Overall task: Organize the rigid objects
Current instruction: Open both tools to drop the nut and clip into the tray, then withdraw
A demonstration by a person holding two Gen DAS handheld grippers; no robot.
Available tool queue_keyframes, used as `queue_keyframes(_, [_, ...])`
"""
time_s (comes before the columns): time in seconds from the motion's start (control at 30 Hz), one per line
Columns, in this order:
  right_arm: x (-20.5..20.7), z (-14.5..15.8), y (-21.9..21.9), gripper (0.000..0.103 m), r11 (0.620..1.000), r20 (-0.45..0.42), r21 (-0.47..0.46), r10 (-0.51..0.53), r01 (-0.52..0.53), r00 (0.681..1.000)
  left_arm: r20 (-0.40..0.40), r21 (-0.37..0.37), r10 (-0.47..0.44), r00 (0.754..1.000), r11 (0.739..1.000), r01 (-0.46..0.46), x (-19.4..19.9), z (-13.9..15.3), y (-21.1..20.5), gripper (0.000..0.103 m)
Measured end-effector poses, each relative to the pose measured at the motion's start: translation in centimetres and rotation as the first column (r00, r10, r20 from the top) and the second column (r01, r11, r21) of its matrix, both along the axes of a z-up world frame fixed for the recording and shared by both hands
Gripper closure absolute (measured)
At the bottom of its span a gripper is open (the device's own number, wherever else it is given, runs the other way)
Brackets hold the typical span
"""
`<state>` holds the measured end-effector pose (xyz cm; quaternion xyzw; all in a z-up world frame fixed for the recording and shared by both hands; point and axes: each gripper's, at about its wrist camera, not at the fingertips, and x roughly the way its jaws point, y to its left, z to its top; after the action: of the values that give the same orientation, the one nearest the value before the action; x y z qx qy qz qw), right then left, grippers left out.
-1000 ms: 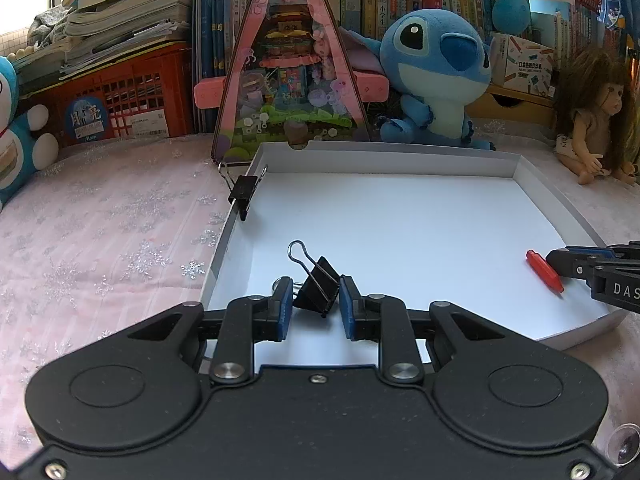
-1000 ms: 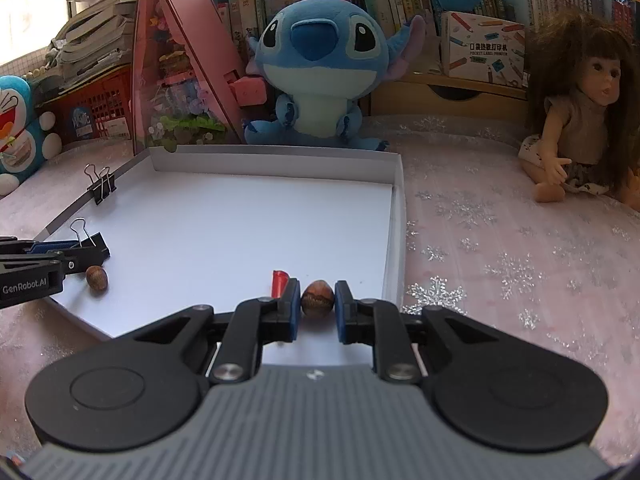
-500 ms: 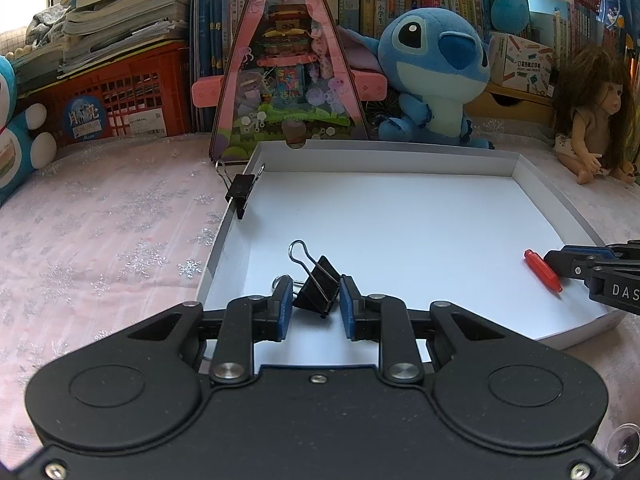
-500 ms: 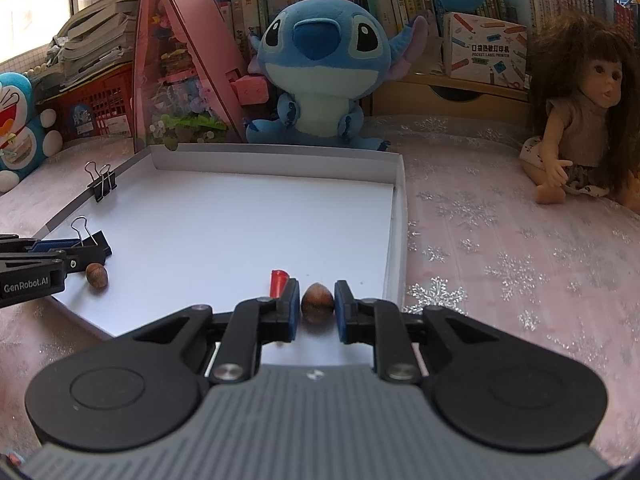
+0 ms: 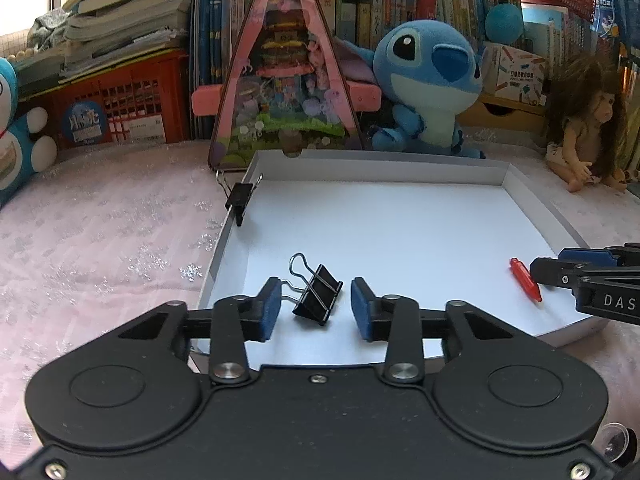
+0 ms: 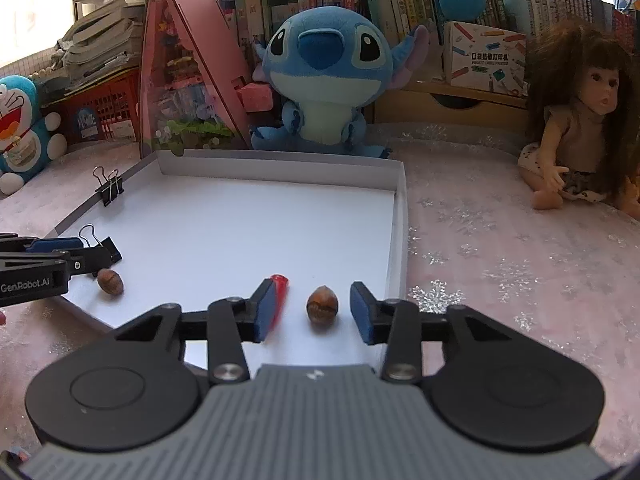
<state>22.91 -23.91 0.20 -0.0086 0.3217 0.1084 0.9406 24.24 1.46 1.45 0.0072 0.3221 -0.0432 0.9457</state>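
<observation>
1. Your left gripper (image 5: 312, 307) is opening over the tray's (image 5: 380, 168) near left corner. The binder clip (image 5: 318, 294) lies on the tray floor between the pads, and neither pad presses on its body.
2. That clip should be light, stiff and springy. If you lift it again, pinch the black folded body across its flat sides. The wire loops look likely to swivel and slip.
3. A second binder clip (image 5: 239, 196) is clamped on the tray's left wall toward the far corner. It probably grips firmly, so expect resistance there.
4. Your right gripper (image 6: 313, 308) is opening too, near the tray's right wall at the near edge. The hazelnut (image 6: 322, 305) sits free on the floor between the pads.
5. The nut looks hard, smooth and round, so it may roll. Close on its widest part, squarely.
6. A red peg (image 6: 280, 292) lies just beside your right gripper's left pad. Another hazelnut (image 6: 110, 280) rests near the near left corner.
</observation>
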Motion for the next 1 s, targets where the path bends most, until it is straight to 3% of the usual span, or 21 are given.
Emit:
queue_keyframes(0.37, [-1.4,0.9,-0.5,0.029,1.0,0.04,-0.01,0.005,-0.005,0.999,0.026,-0.03,-0.042,0.999,0.999,0.042,-1.9,1.3,-0.4,0.044])
queue_keyframes(0.53, [-2.3,1.5,-0.6,0.019,1.0,0.061,-0.003,0.019,-0.019,0.998,0.045,-0.034,-0.065,0.997,0.997,0.067,-3.2,1.9,-0.6,0.027])
queue_keyframes(1.0, [-5.3,2.8,-0.9,0.015,0.999,0.108,-0.01,0.054,-0.053,0.993,0.086,-0.033,-0.12,0.989,0.992,0.123,-7.0,3.3,-0.9,0.021])
